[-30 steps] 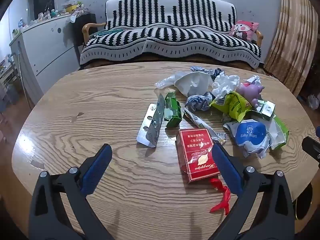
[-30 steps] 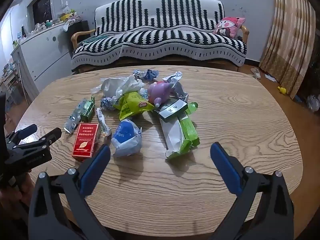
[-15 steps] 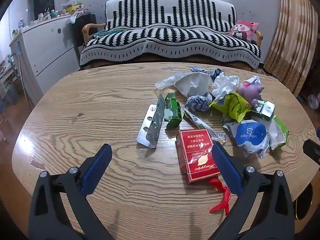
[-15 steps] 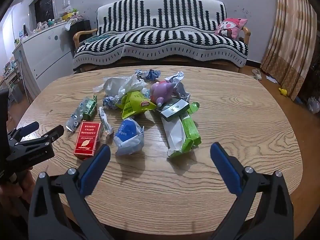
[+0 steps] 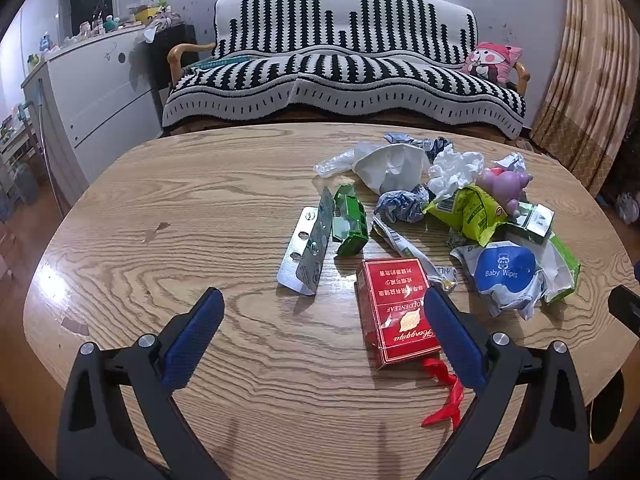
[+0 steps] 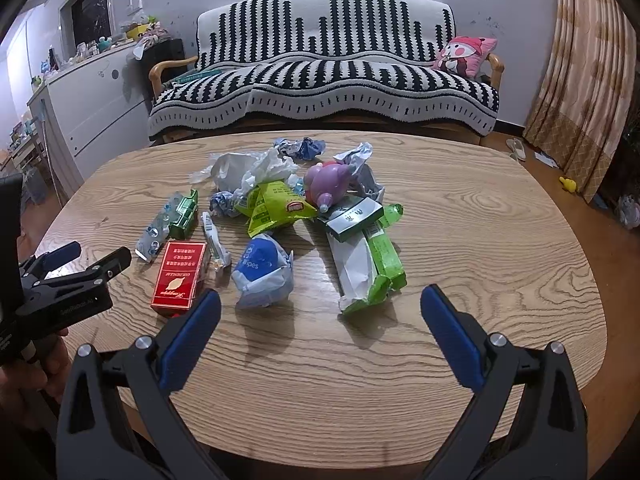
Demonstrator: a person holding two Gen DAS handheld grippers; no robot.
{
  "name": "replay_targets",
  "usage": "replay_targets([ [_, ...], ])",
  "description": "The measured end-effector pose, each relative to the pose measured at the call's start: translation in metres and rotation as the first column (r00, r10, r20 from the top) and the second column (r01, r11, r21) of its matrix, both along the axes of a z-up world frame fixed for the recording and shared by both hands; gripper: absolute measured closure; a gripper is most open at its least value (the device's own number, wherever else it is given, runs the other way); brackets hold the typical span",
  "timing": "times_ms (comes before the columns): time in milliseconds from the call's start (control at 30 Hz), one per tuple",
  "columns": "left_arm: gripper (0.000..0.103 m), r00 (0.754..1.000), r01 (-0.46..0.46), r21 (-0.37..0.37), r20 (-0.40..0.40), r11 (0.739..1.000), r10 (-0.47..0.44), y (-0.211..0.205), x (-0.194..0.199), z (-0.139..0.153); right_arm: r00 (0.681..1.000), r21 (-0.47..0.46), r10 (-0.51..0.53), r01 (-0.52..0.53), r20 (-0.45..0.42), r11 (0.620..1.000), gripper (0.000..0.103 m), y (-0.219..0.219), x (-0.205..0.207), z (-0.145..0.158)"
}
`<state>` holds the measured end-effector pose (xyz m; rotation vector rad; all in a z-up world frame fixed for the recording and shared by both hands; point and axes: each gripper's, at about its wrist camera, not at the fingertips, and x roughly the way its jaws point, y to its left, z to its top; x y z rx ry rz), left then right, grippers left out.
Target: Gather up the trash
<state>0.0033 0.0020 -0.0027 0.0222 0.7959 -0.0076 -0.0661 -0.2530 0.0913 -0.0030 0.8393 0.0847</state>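
Trash (image 5: 440,216) unmoved; right gripper (image 6: 320,304) has edged forward.

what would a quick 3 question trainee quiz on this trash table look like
1. True or false: the left gripper is shut on the red cigarette pack.
2. Which lies right beside the silver blister pack?
A. small green carton
B. purple toy
C. Baby Wipes packet
3. Fill in: the right gripper holds ____.

Key:
1. False; its jaws are open and empty above the wooden table.
2. A
3. nothing; it is open.
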Motion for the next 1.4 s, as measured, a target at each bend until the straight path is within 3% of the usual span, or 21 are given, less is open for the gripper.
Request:
replay_targets([
  [1200, 0.006, 1.000, 0.001, -0.007, -0.010, 1.000, -0.001, 0.003, 0.001, -0.002, 1.000, -0.022, 0.023, -0.023, 0.009, 0.999, 0.006, 0.007, -0.002, 0.003],
  [1400, 0.006, 0.999, 0.000, -0.021, -0.038, 1.000, -0.001, 0.019, 0.008, -0.007, 0.999, -0.025, 0.035, -0.035, -0.005, 0.999, 0.006, 0.010, -0.001, 0.000],
])
